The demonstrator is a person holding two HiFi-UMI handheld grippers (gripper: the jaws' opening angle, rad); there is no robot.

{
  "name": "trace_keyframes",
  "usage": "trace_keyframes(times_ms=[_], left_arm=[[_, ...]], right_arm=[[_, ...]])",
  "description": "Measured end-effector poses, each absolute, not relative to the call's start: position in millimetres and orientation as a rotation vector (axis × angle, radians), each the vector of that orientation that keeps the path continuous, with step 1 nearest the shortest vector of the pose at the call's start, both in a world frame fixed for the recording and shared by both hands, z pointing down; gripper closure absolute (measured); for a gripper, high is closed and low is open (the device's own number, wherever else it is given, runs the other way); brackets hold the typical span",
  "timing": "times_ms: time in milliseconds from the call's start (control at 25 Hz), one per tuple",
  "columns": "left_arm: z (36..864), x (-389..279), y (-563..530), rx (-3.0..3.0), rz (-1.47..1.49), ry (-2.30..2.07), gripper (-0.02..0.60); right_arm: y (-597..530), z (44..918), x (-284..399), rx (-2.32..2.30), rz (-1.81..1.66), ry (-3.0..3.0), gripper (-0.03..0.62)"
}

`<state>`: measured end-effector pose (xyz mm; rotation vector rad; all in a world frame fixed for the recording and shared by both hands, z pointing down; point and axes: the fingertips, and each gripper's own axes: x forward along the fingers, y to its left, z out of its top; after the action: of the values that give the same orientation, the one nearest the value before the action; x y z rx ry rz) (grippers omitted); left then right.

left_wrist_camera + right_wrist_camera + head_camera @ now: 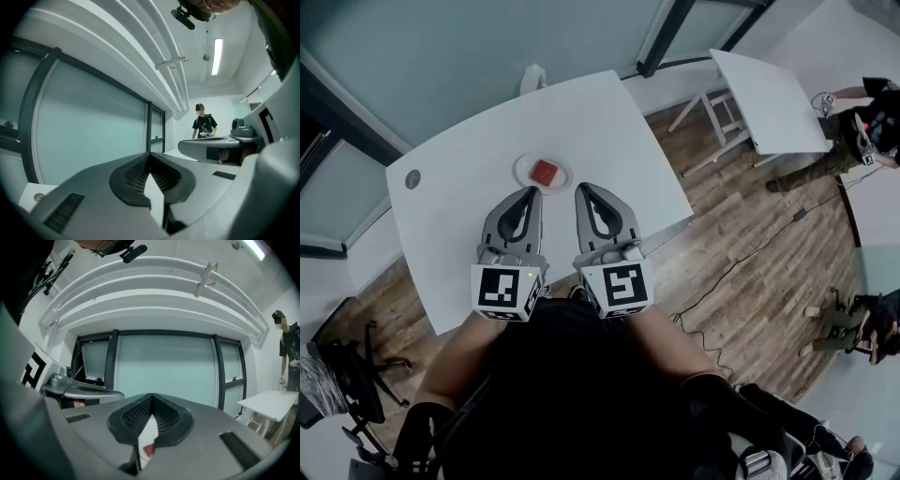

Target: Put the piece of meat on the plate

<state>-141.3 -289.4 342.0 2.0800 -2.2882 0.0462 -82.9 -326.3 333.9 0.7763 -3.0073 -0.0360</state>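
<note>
A red piece of meat lies on a small white plate in the middle of the white table. My left gripper and right gripper hang side by side above the table's near part, just short of the plate. Both point level toward the glass wall. The left gripper has its tips together with nothing between them. The right gripper is likewise shut and empty. A sliver of the red meat shows far below through the slit under the right jaws.
A small grey disc sits near the table's left corner, and a white chair stands behind the table. A second white table is at the right, with a person beside it. A cable runs across the wooden floor.
</note>
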Motion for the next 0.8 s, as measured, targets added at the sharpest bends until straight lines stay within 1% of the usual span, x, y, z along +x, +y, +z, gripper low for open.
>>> trace_keyframes(times_ms=[160, 480, 800], left_arm=[[336.4, -120.5, -291.4, 2.068, 0.033, -2.306, 0.578], [337.0, -78.4, -288.2, 2.071, 0.037, -2.339, 0.578], [329.8, -68.8, -285.1, 2.075, 0.05, -2.366, 0.578]], right_arm=[[-323.3, 322.0, -67.1, 0.749, -0.042, -3.056, 0.591], [-317.3, 327.8, -26.9, 0.714, -0.048, -3.073, 0.591], [-313.1, 326.5, -16.1, 0.706, -0.049, -3.084, 0.591]])
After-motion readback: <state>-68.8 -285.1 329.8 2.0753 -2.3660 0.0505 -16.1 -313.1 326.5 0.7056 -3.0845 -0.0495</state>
